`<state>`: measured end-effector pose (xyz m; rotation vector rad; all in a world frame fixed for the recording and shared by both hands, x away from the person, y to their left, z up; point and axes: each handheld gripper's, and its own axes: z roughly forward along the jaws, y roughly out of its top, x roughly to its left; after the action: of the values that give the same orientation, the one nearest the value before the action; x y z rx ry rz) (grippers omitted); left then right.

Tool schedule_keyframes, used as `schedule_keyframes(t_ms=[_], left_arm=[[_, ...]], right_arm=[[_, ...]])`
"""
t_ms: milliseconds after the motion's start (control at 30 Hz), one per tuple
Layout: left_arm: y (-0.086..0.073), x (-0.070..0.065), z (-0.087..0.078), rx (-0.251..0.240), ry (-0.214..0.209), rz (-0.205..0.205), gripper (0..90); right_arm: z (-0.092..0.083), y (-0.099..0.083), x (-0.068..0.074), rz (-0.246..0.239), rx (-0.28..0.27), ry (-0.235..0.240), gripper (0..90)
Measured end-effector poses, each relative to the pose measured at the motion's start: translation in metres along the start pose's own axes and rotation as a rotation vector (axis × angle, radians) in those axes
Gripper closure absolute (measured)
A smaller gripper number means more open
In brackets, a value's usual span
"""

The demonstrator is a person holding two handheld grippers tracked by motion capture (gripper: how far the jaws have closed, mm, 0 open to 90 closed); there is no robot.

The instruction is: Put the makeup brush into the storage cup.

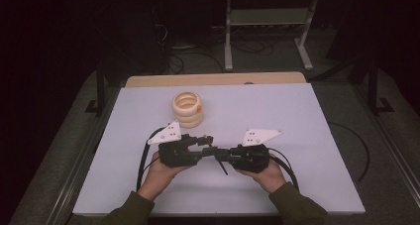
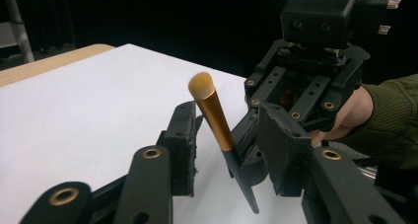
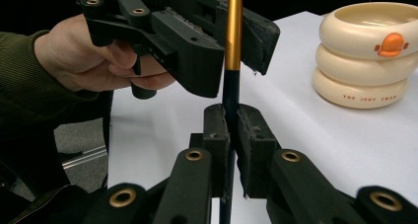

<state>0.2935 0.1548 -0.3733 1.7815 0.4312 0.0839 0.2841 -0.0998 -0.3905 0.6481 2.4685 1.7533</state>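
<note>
Gold on its ferrule and black on its handle, the makeup brush (image 3: pixel 232 41) stands between the two tongs, above the white table (image 1: pixel 297 116). The right tongs (image 3: pixel 231 128) are clamped tight on the black handle, pads pressed to either side of it, so the brush is firmly held there. The left tongs (image 2: pixel 224 145) face them from the other side with the brush between their jaws; in the left gripper view the gold ferrule and the tan bristle tuft rise through the gap, with daylight on both sides (the pads do not seem to press on it). No earlier picture backs any talk of motion, so I only say the jaws stand partly apart around the brush.

Behind and to the left of the hands, the cream ringed holder (image 1: pixel 187 109) with its small orange mark stands upright on the table, well apart from the brush and with nothing in it that I can see.

My reading is a handover from right to left, perhaps on the way to that holder. Done: the brush is off the table and presented. Left: the left tongs must take hold, the right must let go, and the brush must reach wherever it is going.
</note>
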Motion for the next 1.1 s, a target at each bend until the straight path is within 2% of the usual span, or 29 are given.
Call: schedule_keyframes(t_ms=[233, 800, 1100], left_arm=[[0.0, 0.001, -0.001, -0.015, -0.002, -0.018, 67.3], [0.001, 0.002, -0.002, -0.009, -0.008, -0.048, 80.2], [0.001, 0.002, -0.001, 0.001, -0.015, -0.052, 82.8]], right_arm=[[0.004, 0.0, 0.001, -0.006, -0.001, 0.002, 82.8], [0.009, 0.0, 0.003, -0.01, 0.003, -0.001, 82.7], [0.011, -0.001, 0.004, -0.013, 0.007, -0.005, 82.7]])
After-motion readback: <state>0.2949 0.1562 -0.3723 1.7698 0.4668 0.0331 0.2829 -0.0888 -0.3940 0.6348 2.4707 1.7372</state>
